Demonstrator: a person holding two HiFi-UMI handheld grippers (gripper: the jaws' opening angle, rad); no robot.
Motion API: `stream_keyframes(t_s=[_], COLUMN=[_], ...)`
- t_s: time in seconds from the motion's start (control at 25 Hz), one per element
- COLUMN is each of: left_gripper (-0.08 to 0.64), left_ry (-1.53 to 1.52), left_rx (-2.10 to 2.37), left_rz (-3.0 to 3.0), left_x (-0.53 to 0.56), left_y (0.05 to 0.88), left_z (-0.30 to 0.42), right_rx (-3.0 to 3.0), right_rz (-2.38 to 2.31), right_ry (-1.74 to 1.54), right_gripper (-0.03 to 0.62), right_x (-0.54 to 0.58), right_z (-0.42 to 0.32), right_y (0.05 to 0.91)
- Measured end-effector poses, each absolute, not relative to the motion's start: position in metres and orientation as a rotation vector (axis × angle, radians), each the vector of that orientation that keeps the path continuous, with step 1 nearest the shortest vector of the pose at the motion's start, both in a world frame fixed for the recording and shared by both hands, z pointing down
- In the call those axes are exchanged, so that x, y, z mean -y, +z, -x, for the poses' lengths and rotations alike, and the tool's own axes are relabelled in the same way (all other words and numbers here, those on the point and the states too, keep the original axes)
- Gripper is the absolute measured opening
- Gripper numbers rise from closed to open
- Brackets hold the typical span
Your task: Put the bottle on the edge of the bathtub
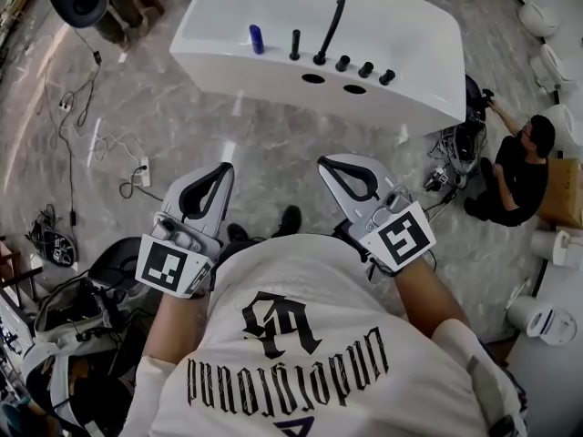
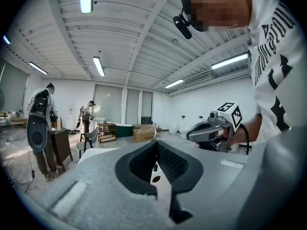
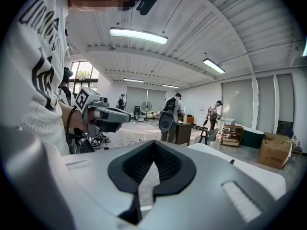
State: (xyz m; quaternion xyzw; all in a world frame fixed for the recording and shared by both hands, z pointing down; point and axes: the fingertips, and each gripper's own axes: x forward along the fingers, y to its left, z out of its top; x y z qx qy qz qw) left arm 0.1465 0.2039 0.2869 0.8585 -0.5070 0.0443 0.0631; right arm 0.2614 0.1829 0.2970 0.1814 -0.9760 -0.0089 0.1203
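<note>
L gripper (image 1: 221, 170) and R gripper (image 1: 330, 164) are both up in front of my chest, side by side w/ a gap between, noses toward the bathtub (image 1: 414, 80). L jaws are together: the black pads meet at the tip in the left gripper view, nothing betw them. R is the same, pads closed tip to tip, nothing held. Each marker cube sits at the back end, nearest my torso.

The blue bottle (image 1: 257, 39) is upright on the tub's flat edge, at the left end of the fitting row. Just right of it is a short black post (image 1: 294, 45), then the long black spout (image 1: 330, 29) leaning up and to the right, then three black knobs (image 1: 365, 68). Two dark oval holes (image 1: 333, 83) are in the deck in front of the knobs. The bottle is well apart from both grippers, w/ grey marble floor (image 1: 273, 148) betw them.

White cables and a plug strip (image 1: 138, 173) lie on the floor at left. At right a person in black (image 1: 519, 167) crouches by the tub's far end, near a cardboard box (image 1: 563, 192). Other ppl show far off in the gripper views, too small for detail.
</note>
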Motion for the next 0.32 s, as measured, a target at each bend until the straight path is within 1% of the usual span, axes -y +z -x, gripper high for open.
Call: stream_keyframes(t_s=[0.32], left_gripper=[0.008], left_ry=[0.139], left_rx=[1.530], left_rz=[-2.594], left_x=[-0.2029], left_y=[0.2855], left_z=[-0.1517], right_rx=[2.846], right_rz=[-0.521], right_ry=[-0.021], right_gripper=[0.002], right_x=[-0.1836], right_z=[-0.2656], right_y=[0.2976])
